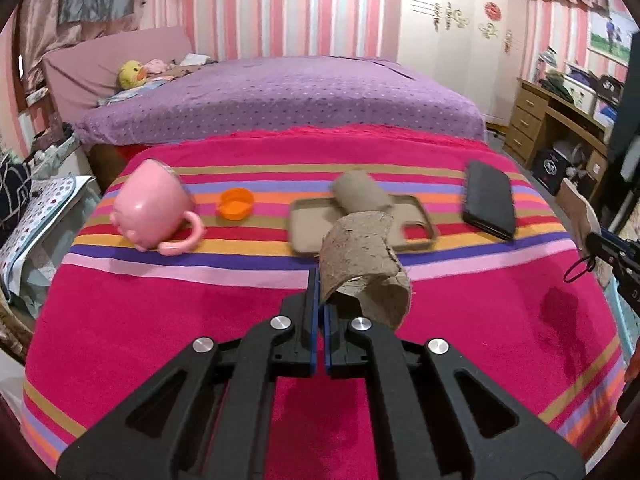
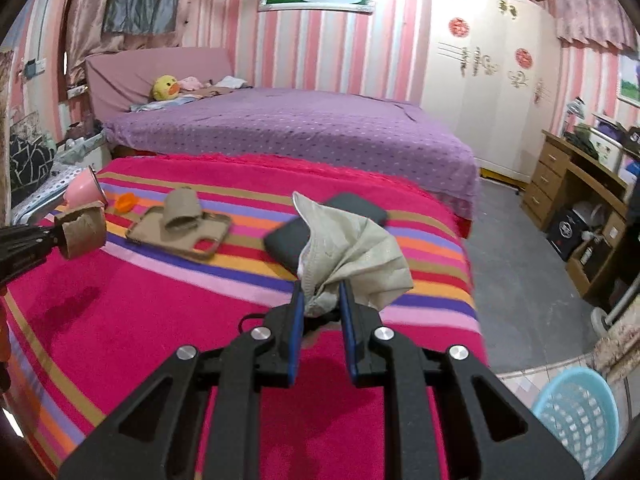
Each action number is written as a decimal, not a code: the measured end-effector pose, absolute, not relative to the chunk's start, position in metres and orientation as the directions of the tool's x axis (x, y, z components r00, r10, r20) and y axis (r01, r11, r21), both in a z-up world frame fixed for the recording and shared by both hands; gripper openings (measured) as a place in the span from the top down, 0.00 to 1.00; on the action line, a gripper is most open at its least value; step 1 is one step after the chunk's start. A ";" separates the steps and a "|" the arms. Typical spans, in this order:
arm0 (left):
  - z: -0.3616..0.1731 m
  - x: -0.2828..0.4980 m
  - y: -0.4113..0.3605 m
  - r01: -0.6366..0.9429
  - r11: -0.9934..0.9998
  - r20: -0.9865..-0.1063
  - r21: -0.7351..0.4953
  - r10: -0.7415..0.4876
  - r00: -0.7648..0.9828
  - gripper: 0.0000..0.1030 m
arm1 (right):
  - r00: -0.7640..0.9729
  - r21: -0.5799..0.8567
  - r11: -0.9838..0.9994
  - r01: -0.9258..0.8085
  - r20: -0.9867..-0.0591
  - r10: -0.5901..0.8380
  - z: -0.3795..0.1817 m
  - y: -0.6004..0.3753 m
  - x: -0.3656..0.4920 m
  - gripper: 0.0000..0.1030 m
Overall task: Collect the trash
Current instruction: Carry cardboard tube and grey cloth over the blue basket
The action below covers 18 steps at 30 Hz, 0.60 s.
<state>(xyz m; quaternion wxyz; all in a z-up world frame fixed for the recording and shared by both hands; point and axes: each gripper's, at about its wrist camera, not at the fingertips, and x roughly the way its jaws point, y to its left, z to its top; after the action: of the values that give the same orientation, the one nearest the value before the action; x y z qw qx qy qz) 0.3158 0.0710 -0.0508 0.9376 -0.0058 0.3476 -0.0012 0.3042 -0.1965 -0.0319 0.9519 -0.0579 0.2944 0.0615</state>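
Note:
My left gripper (image 1: 322, 292) is shut on the edge of a torn brown cardboard tube (image 1: 360, 264) and holds it above the striped pink blanket (image 1: 160, 320). A second cardboard tube (image 1: 362, 194) lies on a beige phone case (image 1: 312, 228). In the right wrist view my right gripper (image 2: 322, 300) is shut on a crumpled beige paper (image 2: 352, 248), lifted off the blanket (image 2: 140, 312). The left gripper (image 2: 58, 236) with its tube (image 2: 82, 232) shows at that view's left edge. The right gripper (image 1: 590, 240) shows at the left wrist view's right edge.
A tipped pink mug (image 1: 154, 208), an orange cap (image 1: 235, 203) and a black phone (image 1: 489, 204) lie on the blanket. A light blue basket (image 2: 576, 416) stands on the floor at the lower right. A purple bed (image 2: 300, 128) lies beyond and a wooden desk (image 2: 568, 184) stands at the right.

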 end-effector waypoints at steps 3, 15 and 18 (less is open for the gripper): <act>-0.050 0.308 0.046 0.033 0.999 -0.644 0.014 -0.016 0.765 1.00 | 0.824 -0.080 0.988 -0.133 -0.563 0.065 -0.033 -0.219 0.293 0.83; -0.055 0.296 -0.024 0.084 0.996 -0.642 0.008 -0.060 0.765 1.00 | 0.833 -0.070 0.991 -0.111 -0.551 0.055 -0.037 -0.266 0.277 0.83; -0.054 0.295 -0.036 0.089 0.996 -0.642 0.007 -0.064 0.764 1.00 | 0.835 -0.093 0.989 -0.112 -0.549 0.042 -0.037 -0.273 0.274 0.83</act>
<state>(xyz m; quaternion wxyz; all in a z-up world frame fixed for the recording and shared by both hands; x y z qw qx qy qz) 0.2955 -0.0362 -0.0539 0.9389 0.0183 0.3413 -0.0407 0.2744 -0.2734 -0.0366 0.9558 -0.0609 0.2848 0.0403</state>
